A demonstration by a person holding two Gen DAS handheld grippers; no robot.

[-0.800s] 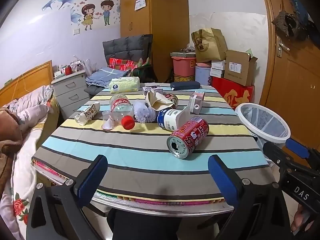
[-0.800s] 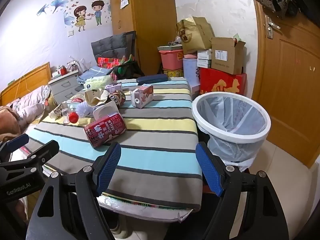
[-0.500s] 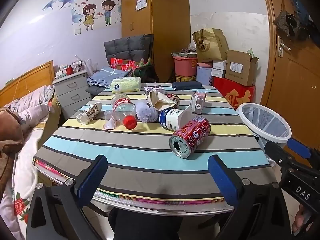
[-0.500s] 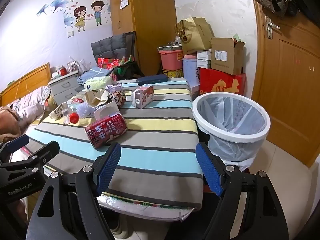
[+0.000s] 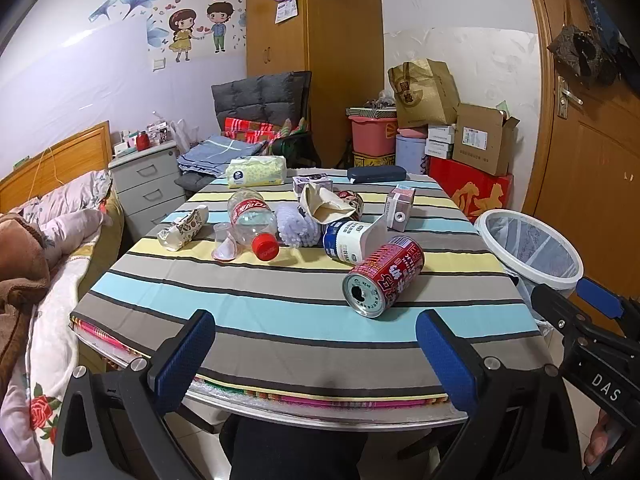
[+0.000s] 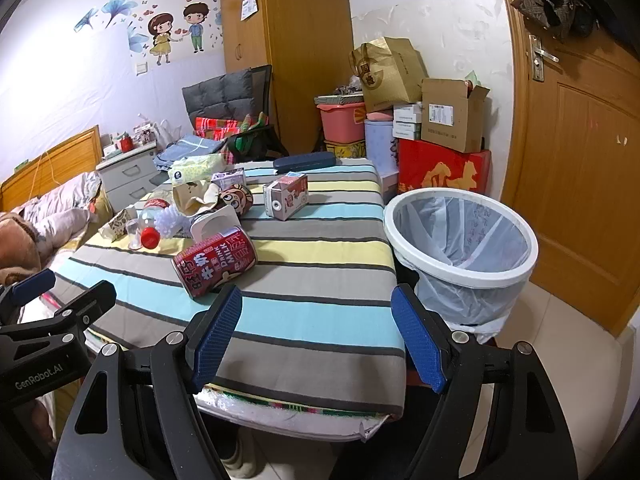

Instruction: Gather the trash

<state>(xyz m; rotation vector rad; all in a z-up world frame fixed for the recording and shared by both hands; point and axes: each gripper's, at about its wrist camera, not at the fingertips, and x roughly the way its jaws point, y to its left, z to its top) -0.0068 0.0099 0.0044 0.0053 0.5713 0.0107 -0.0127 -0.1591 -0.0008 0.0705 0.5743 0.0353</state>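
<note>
From my left gripper (image 5: pixel 316 356), fingers spread wide, empty. Trash sits mid-table (image 5: pixel 280 308): plastic bottle (image 5: pixel 250 218), white tub (image 5: pixel 348 240), red can (image 5: pixel 386 276) on its side. Right gripper (image 6: pixel 318 340) gapes too. Lined bin (image 6: pixel 460 236) beside the table looks empty.

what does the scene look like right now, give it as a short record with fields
setting: bedroom, striped table
bin: white bin with liner on the floor, off the table's right edge
nearest trash: red can on its side, open end toward the left camera
other trash: plastic bottle with red cap, lying down; white cup with blue label, tipped over; small carton
left gripper: open, holds nothing
right gripper: open, holds nothing
progress: nothing picked up yet
</note>
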